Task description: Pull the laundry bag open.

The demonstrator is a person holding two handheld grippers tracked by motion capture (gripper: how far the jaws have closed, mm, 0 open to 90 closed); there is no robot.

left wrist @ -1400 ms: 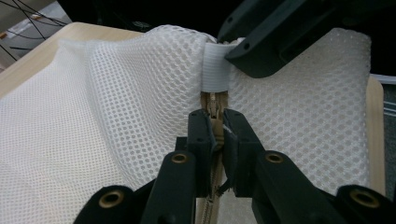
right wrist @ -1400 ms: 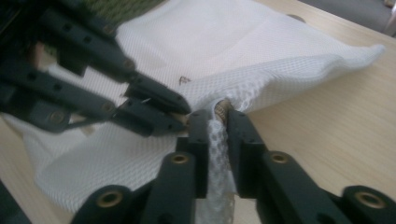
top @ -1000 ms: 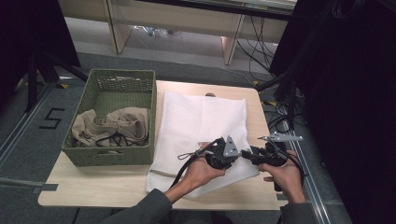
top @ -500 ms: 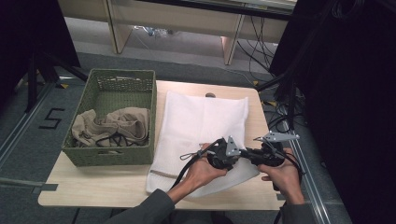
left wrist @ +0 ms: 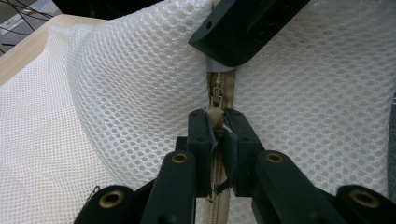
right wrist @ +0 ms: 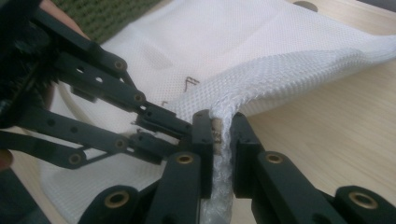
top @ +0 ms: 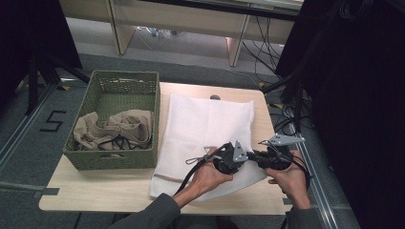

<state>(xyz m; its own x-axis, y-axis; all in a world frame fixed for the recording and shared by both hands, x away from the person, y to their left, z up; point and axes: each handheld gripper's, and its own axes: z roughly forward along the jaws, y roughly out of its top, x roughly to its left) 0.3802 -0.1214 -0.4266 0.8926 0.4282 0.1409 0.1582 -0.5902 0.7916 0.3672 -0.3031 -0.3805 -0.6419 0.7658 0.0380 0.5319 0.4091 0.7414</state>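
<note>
We see the left tongs clamped on the mesh bag at what looks like its zipper; the right tongs pinch its bunched edge.

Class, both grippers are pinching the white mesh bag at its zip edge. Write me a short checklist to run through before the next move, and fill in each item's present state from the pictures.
1. Left gripper shut on the zip pull: ok, the pull sits between its pads.
2. Right gripper shut on the mesh bag: ok, a bunched fold is pinched at the edge.
3. The two grippers close together on one edge: ok, their tips nearly meet.
4. Zip track ahead of the pull free of snags: cannot tell, the other gripper covers it.
5. Bag lying flat on the table: not ok, the pinched edge is lifted.
6. Basket clear of the bag: ok, it stands beside it.
</note>
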